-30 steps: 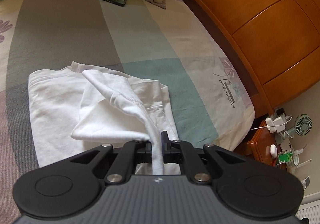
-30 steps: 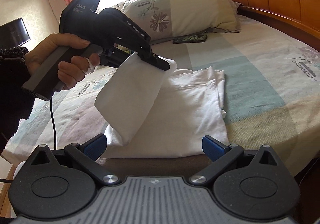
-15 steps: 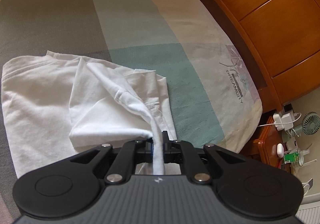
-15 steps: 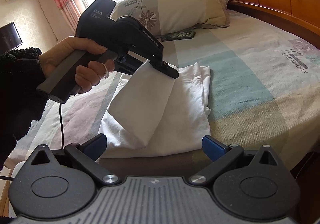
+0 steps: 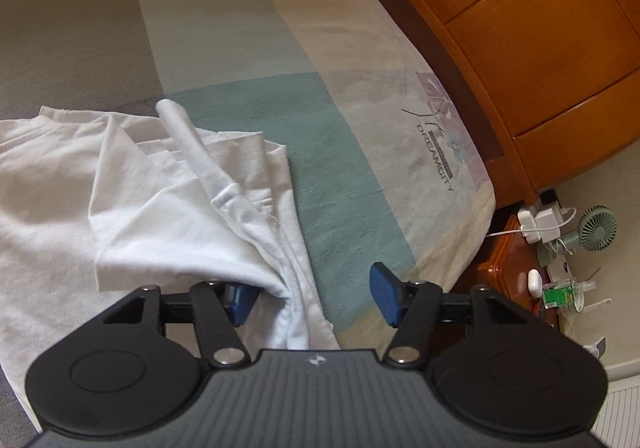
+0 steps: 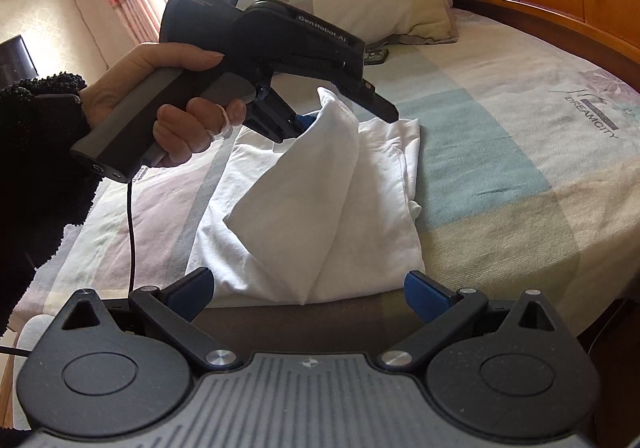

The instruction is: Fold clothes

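Right wrist view shows the left gripper [image 6: 344, 115] opening its jaws, the lifted fold of the white cotton garment [image 6: 320, 215] between them but unpinched, above the striped bed sheet [image 6: 500, 151]. Right gripper [image 6: 308, 292] waits spread and empty near the hem. Better to draw clear gently so the flap settles flat.

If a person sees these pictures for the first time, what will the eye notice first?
First, the white garment, half folded on the striped bed sheet, with one flap lifted. Next, the black left claw above it, held by a hand; its jaws are opening with the flap's tip between them. The orange wooden headboard also stands out along the bed.
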`<state>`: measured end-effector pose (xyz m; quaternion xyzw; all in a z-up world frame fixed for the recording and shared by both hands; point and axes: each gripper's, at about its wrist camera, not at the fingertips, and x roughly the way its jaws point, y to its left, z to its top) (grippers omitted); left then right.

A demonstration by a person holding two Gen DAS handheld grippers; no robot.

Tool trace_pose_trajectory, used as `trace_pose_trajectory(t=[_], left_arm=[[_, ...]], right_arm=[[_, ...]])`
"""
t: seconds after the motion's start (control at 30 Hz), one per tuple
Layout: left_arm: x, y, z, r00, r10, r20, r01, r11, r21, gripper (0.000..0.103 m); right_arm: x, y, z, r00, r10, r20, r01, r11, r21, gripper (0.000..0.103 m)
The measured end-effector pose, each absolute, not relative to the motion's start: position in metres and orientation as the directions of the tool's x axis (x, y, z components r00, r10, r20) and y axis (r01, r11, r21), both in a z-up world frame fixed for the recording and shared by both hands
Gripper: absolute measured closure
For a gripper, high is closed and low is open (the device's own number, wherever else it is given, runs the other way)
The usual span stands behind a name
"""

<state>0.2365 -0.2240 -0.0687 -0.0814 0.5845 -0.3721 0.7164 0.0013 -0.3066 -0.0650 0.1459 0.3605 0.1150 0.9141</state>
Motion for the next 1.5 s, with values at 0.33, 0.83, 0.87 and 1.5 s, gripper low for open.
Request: trace_pose_trajectory(t=[0.33, 0.83, 0.87, 1.5], left_arm=[[0.251, -0.241, -0.105, 0.043, -0.644, -0.764, 0.259, 0.745, -0.614, 0.036], [0.196, -0.175, -0.060, 0.212, -0.555, -0.804, 0.683, 0.673, -0.284, 0.028], [0.191, -0.169, -0.062, 0.250, -0.529, -0.811, 0.703, 0.675, -0.224, 0.028], [0.250, -0.104, -0.116, 0.515, -0.482, -0.709, 0.632, 0.772, -0.066, 0.025]], right_arm=[[0.001, -0.300, -0.061, 0.711, 0.300, -0.636, -0.100, 0.939, 0.330, 0.000], [0.002, -0.318, -0.062, 0.725, 0.291, -0.624, -0.069, 0.932, 0.355, 0.000], [0.002, -0.319, -0.062, 0.727, 0.291, -0.621, -0.067, 0.931, 0.358, 0.000], [0.019, -0.321, -0.064, 0.716, 0.257, -0.649, -0.032, 0.941, 0.337, 0.000]])
